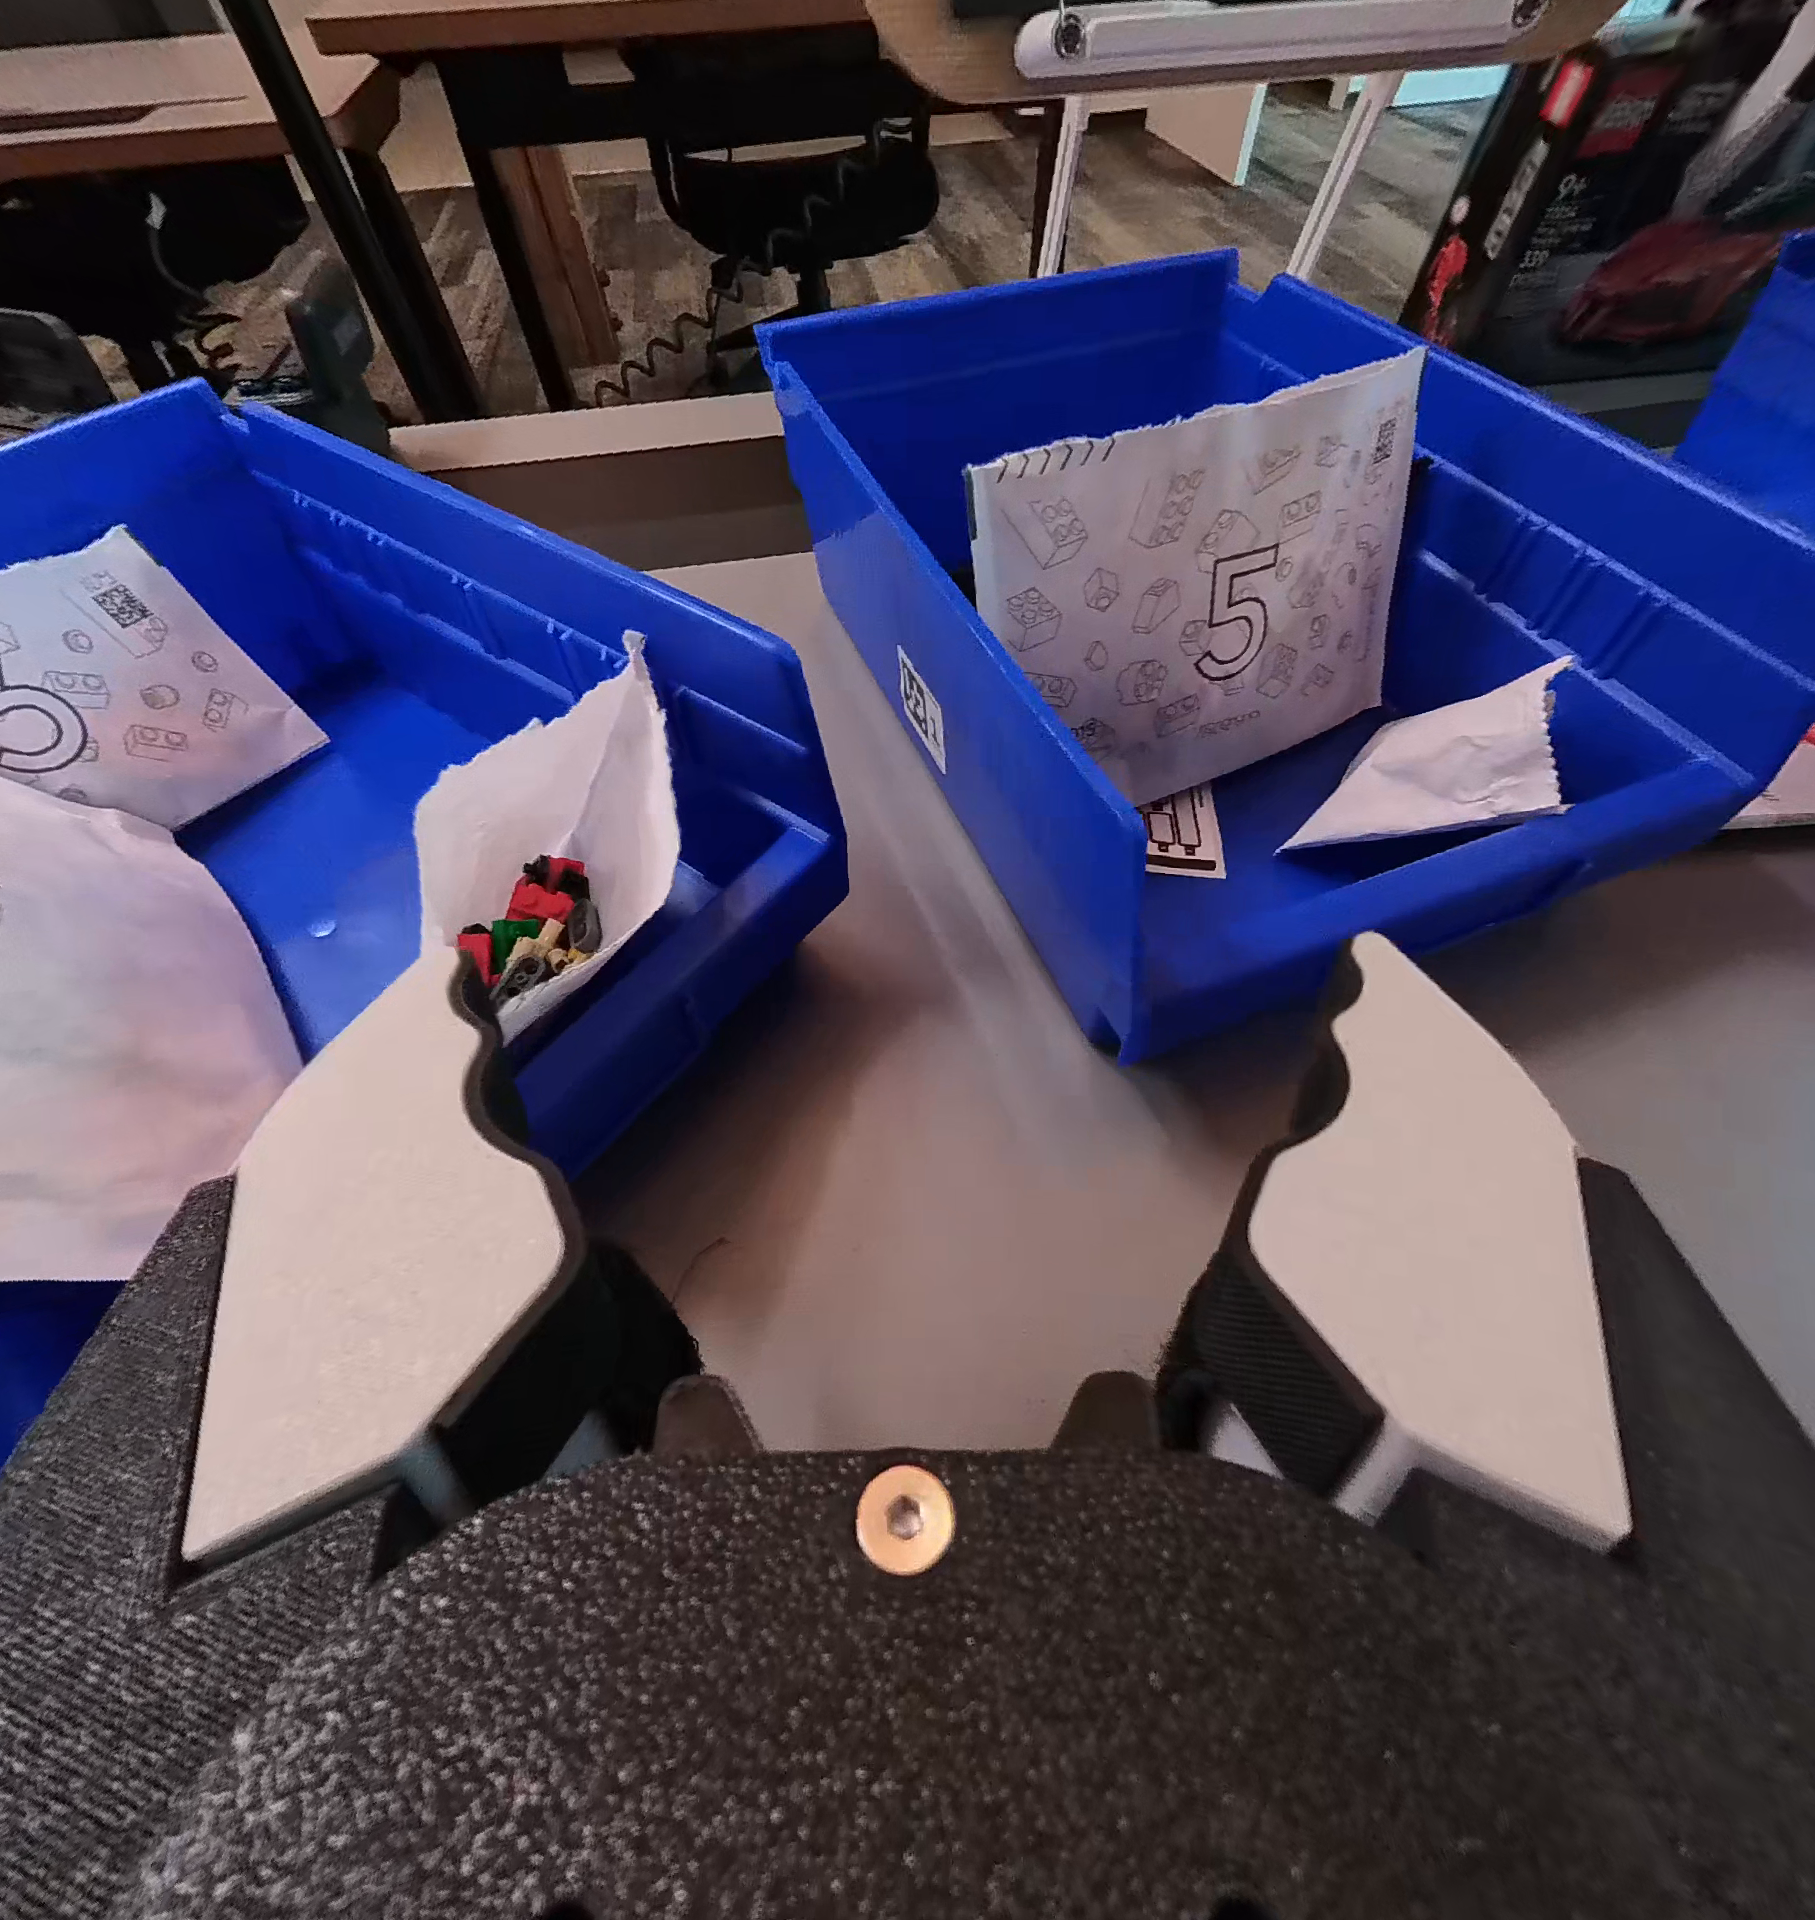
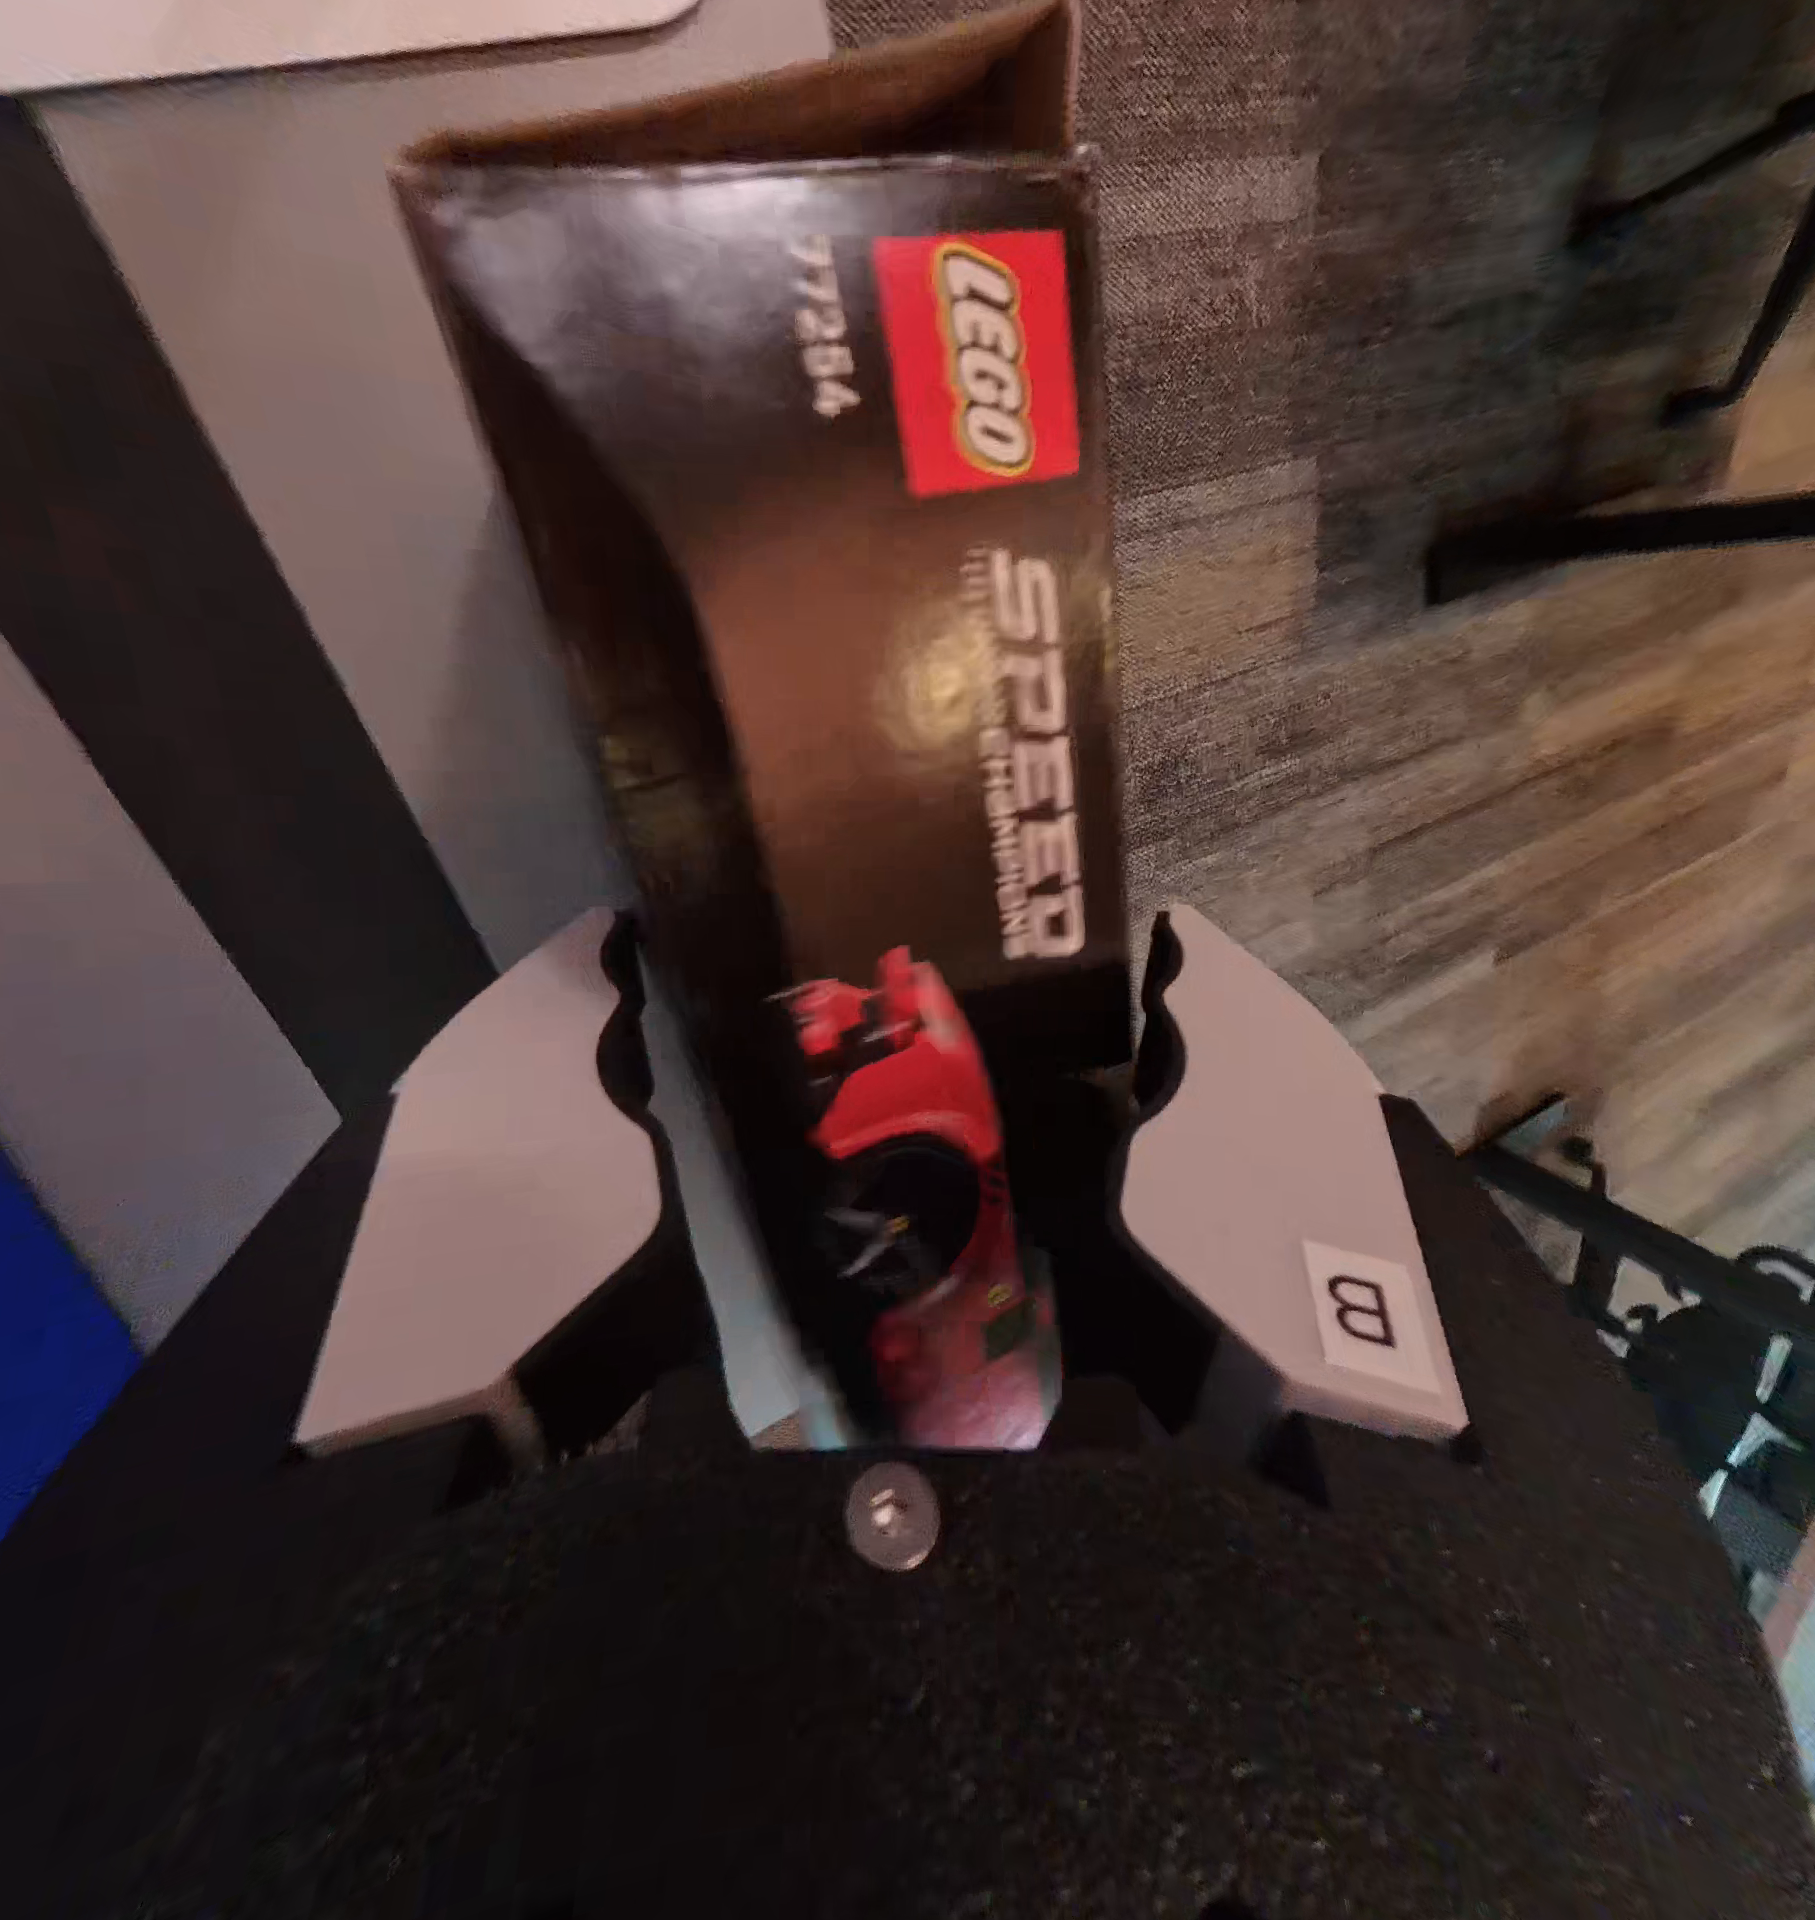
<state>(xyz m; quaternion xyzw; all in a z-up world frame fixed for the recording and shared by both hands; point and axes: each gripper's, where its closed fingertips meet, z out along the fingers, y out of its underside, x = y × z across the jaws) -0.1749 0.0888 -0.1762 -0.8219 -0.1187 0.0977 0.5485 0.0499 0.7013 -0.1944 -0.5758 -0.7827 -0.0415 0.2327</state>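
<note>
My left gripper (image 1: 903,966) is open and empty, low over the grey table (image 1: 882,1195) between two blue bins. Its left finger (image 1: 394,1195) is next to the left bin (image 1: 529,582), close to an open white paper bag (image 1: 570,790) with several small bricks (image 1: 534,920) inside. The right bin (image 1: 986,831) holds a printed paper bag (image 1: 1194,603) standing upright. My right gripper (image 2: 887,925) is shut on a black toy box (image 2: 778,520) with a red car picture; the fingers press its two sides. The far end of the box is open. This view is blurred.
The left bin also holds two flat paper bags (image 1: 103,665). The right bin has a torn bag (image 1: 1443,769) and a sticker sheet (image 1: 1183,831). A third blue bin (image 1: 1796,395) and the toy box (image 1: 1630,208) show at far right. Floor (image 2: 1505,727) and black chair legs (image 2: 1713,520) lie beyond the table edge. Across from one pair of fingers to the other is roughly 65 cm.
</note>
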